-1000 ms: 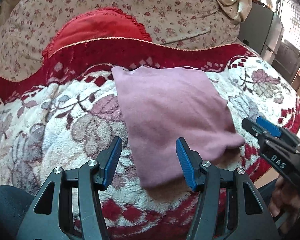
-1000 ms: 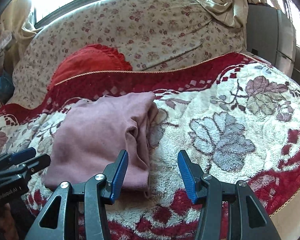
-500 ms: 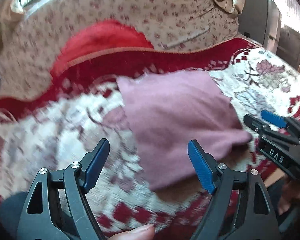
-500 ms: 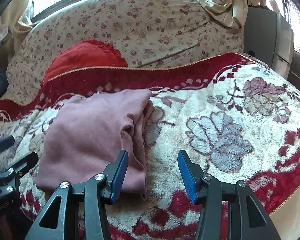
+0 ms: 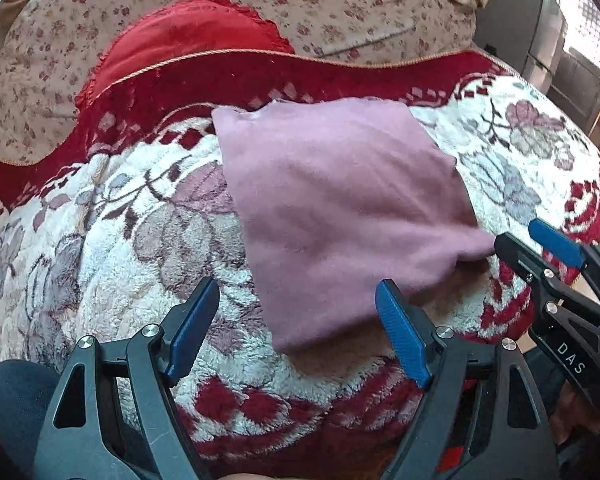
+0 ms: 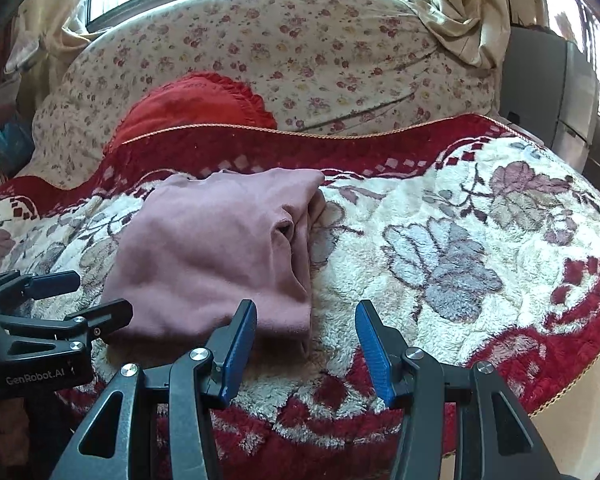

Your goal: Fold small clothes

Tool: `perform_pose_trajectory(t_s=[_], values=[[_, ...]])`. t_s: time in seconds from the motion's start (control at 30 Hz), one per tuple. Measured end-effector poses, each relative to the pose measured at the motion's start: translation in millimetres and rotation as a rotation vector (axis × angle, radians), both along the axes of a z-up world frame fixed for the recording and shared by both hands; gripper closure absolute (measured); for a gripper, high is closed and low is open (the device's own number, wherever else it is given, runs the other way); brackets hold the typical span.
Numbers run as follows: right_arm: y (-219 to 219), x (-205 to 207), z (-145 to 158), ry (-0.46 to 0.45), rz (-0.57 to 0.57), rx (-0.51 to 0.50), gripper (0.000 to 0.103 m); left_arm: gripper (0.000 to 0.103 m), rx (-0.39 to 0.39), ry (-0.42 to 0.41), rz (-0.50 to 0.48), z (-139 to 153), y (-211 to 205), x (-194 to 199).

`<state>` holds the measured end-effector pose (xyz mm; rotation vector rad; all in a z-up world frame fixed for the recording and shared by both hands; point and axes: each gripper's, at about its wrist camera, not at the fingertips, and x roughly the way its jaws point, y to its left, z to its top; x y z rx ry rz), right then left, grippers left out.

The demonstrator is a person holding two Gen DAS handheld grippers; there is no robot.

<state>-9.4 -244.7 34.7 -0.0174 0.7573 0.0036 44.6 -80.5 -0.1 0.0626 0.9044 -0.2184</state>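
The floral red-and-cream plush blanket [image 5: 112, 232] lay beneath us. On it, the folded mauve fleece garment [image 5: 340, 200] ran lengthwise away from both grippers, its near edge just ahead. Our left gripper [image 5: 296, 332] had just been opening, nothing between its jaws; our right gripper [image 6: 306, 344], half-open and empty, was equally near.

Mauve garment [image 5: 340, 200]; red-white floral blanket [image 5: 120, 240]; blue-padded tongs [image 5: 296, 332].

Open blanket [image 6: 440, 320] lay right of the folded pink garment [image 6: 212, 256]; red cushion [image 6: 192, 100] and sofa back [image 6: 300, 52] closed off the far side.
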Motion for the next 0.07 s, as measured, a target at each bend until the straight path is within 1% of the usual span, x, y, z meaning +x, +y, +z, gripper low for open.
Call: perform_pose_trajectory(t_s=[0.07], values=[[1.0,1.8,-1.4,0.004,0.001,0.006,0.054,0.022,-0.013,0.012,0.008,-1.0,3.4,2.0]])
